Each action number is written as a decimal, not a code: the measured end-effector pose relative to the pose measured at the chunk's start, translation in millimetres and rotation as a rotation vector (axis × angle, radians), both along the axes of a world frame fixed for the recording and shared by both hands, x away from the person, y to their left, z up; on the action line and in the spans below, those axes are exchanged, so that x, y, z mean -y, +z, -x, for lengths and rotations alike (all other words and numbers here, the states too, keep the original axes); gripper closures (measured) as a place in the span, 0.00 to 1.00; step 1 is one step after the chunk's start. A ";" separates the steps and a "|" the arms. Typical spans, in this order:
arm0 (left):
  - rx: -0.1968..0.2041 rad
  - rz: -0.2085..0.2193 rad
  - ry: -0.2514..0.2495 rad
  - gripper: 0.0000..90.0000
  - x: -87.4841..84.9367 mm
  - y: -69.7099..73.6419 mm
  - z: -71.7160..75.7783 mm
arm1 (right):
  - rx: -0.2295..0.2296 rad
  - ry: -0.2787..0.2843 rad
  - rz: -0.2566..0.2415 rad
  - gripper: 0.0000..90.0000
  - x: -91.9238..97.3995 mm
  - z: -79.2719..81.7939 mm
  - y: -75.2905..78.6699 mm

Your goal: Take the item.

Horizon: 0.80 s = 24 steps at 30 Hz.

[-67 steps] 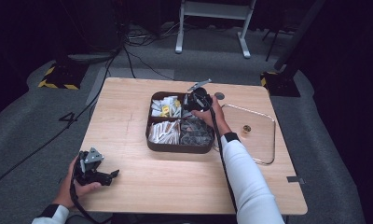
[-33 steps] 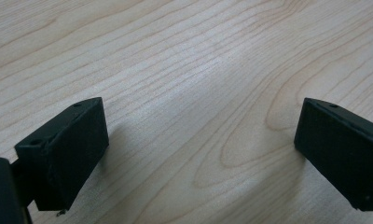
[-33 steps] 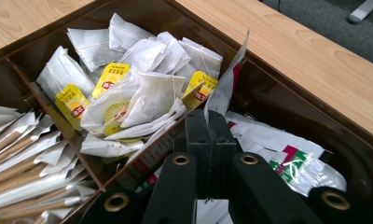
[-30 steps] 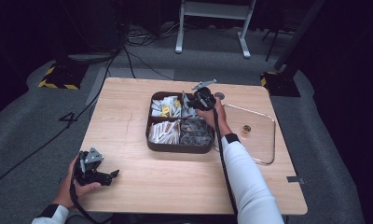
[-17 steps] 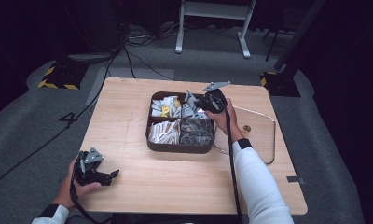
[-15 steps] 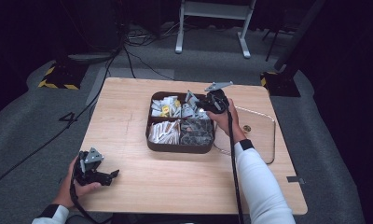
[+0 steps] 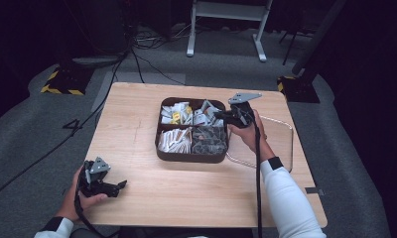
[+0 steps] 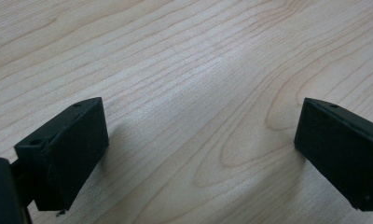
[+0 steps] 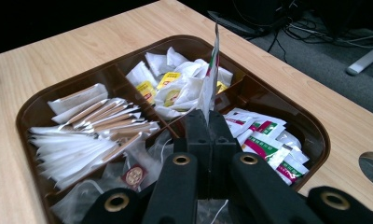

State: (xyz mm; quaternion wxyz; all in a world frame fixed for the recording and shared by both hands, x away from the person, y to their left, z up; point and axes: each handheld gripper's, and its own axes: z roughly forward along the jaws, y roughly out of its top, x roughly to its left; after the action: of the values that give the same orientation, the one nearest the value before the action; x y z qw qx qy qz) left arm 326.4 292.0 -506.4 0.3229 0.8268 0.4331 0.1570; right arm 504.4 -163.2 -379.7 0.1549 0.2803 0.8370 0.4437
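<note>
item: right gripper, jaws pinched tight on a thin white paper tea sachet with red-green print, now lifting it clear and to the right of the dark brown four-compartment plastic tray, where it was earlier lower among the packets; extraction looks under way. left gripper resting wide open, empty, on the near-left pale wooden table.

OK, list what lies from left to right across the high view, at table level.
Left gripper with open jaws on the pale wooden table → brown four-compartment tray of sachets → right gripper shut on a white tea sachet → clear rectangular lid.
</note>
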 end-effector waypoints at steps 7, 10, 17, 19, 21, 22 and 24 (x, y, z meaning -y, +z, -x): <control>0.000 0.000 0.000 0.03 0.0 0.0 0.0 | 0.013 0.035 -0.013 1.00 8.8 16.8 4.0; 0.001 0.001 0.000 0.03 0.1 -0.1 -0.2 | 0.021 0.056 -0.017 1.00 15.4 29.9 6.9; 0.001 0.001 -0.001 0.03 0.1 -0.1 -0.3 | 0.029 0.084 -0.021 1.00 23.0 49.0 7.6; 0.001 0.001 -0.001 0.03 0.0 -0.1 -0.3 | 0.033 0.093 -0.022 1.00 25.3 54.5 7.3; 0.001 0.001 -0.001 0.03 0.1 -0.1 -0.4 | 0.034 0.105 -0.026 1.00 27.8 62.5 6.8; 0.001 0.000 -0.001 0.03 0.1 -0.1 -0.5 | 0.035 0.112 -0.030 1.00 28.8 65.9 6.7; 0.001 0.001 0.000 0.03 0.1 -0.1 -0.5 | 0.036 0.117 -0.032 1.00 29.5 68.6 6.7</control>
State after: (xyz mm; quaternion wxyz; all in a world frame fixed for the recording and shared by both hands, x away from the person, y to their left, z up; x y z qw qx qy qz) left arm 326.9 291.9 -506.5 0.3233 0.8267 0.4329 0.1571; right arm 435.9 -192.6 -373.0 0.1392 0.2252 0.8420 0.4701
